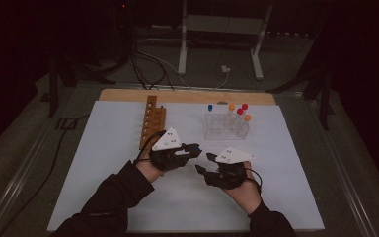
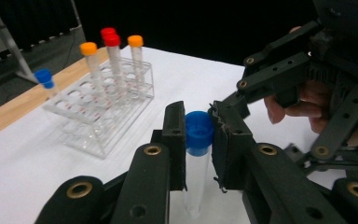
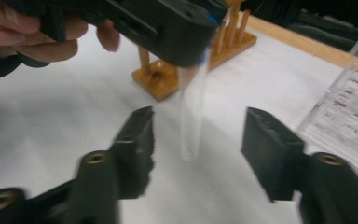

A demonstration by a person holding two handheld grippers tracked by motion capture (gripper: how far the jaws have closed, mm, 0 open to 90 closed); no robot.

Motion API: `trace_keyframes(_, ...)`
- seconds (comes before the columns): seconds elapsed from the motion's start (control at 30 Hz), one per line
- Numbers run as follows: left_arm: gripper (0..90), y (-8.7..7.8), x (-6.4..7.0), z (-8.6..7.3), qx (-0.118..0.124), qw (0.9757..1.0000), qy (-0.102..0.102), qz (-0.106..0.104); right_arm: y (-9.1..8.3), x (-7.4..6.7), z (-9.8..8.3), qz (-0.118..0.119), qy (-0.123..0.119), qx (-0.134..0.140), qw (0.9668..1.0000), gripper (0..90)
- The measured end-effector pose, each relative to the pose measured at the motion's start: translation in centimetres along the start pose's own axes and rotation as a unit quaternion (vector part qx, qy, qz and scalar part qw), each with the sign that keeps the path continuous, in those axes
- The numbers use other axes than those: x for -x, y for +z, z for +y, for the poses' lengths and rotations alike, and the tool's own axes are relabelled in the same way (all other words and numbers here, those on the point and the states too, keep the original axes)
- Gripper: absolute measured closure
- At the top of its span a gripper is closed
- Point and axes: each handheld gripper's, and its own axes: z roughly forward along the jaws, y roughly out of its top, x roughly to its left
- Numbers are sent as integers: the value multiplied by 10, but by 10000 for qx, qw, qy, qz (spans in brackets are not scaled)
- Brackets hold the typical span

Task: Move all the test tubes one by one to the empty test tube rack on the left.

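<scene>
Fingers: the left gripper [image 2: 199, 140] has both pads pressed on the blue cap [image 2: 199, 131] of a clear test tube [image 2: 196, 184], which hangs below the cap over the white mat [image 1: 103, 168]. The right gripper [image 3: 198, 154] has its fingers apart; the tube's round lower end [image 3: 190, 116] hangs between them, touching neither pad.

High view: both grippers meet near the middle of the mat, left gripper [image 1: 195, 148] pointing right, right gripper [image 1: 205, 163] pointing left, tips near each other. The tube itself is too small to make out there.

Edges and room: the mat's near half, in front of the hands, is bare. Behind the left hand stands a wooden rack [image 1: 151, 121], lengthwise toward the far edge. Behind the right hand, a clear plastic rack [image 1: 225, 126] with capped tubes upright in it: one blue [image 1: 210, 107], two orange, two red. Both racks are near the grippers but apart from them. A strip of wooden board [image 1: 187, 96] shows past the mat's far edge. Metal rails [image 1: 24, 173] run along the table's sides.

Writing: none legible. Red marks show on the clear rack [image 3: 354, 102], too blurred to read.

The tube: clear, apparently empty, round-bottomed, roughly upright.
</scene>
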Motion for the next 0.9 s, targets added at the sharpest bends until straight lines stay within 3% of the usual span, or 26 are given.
trace_keyframes(0.1,777,-6,-5,2,-12,10000,9,87,-2,1,0,2,19,137,9999,276)
trace_keyframes(0.13,777,-7,-6,3,-13,9999,16,116,-2,1,0,2,19,137,9999,276)
trace_keyframes(0.17,777,-9,-8,4,-22,9999,31,143,-1,1,0,-15,32,133,9999,206)
trace_keyframes(0.3,777,-17,-14,6,-27,9997,35,223,0,3,-1,-30,92,147,9998,90)
trace_keyframes(0.53,777,-28,-27,7,-97,9990,28,435,-2,5,-1,12,121,217,9997,9)
trace_keyframes(0.73,777,-37,-44,9,-147,9979,7,625,-1,5,-2,177,140,179,9996,0)
trace_keyframes(0.9,777,-44,-59,12,-168,9964,-48,832,-2,5,-2,166,129,248,9995,0)
